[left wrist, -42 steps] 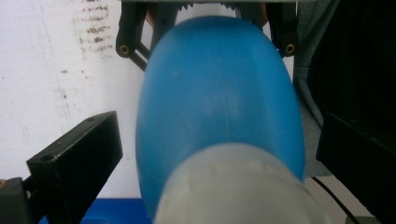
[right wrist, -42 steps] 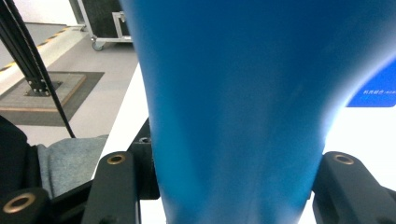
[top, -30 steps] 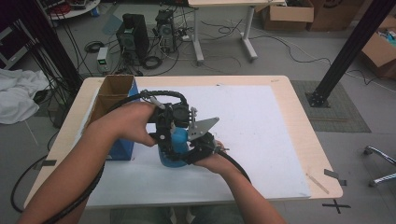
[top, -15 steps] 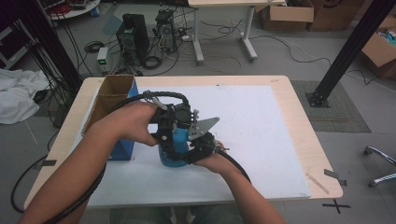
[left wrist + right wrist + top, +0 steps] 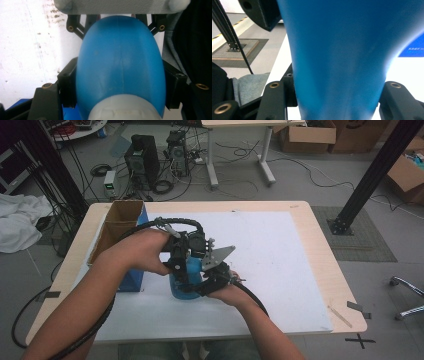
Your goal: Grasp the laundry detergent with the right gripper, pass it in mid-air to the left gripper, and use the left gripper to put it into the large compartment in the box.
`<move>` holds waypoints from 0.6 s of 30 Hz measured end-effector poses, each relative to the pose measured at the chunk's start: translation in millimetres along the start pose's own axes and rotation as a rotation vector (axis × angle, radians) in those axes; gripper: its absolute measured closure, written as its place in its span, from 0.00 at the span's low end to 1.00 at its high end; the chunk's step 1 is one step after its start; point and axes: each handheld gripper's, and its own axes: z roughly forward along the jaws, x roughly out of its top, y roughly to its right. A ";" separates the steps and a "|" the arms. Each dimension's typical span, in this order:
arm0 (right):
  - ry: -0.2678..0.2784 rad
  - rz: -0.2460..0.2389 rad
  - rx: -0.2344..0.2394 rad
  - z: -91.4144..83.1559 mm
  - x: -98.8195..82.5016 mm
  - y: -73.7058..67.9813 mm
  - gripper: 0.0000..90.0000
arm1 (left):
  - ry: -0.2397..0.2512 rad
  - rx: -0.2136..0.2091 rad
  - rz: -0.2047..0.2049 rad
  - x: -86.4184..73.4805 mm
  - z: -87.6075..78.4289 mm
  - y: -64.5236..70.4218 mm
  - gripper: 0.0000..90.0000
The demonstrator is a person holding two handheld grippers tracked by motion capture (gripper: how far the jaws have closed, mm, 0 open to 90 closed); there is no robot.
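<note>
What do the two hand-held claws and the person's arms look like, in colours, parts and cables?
Both claws, left and right, are black, with brass-coloured screws at the jaws. A grey three-cornered plate tops one. A black ribbed cable trails from each. The forearms are bare, without sleeves.

Blue panel [image 5: 412, 47]: at the right edge of your right gripper view you see a short line of small white characters printed on it, too blurred to read.
Blue bottle [image 5: 120, 67]: you find no label or lettering on its visible surface.
</note>
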 end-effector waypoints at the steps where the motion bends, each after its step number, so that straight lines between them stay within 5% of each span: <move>1: 0.003 0.003 0.002 -0.1 0.2 0.0 0.50 | 0.001 0.000 -0.002 0.0 0.0 0.1 0.37; 18: -0.001 0.013 0.009 2.1 0.0 -0.9 0.51 | -0.026 0.005 -0.010 0.9 0.3 0.6 0.41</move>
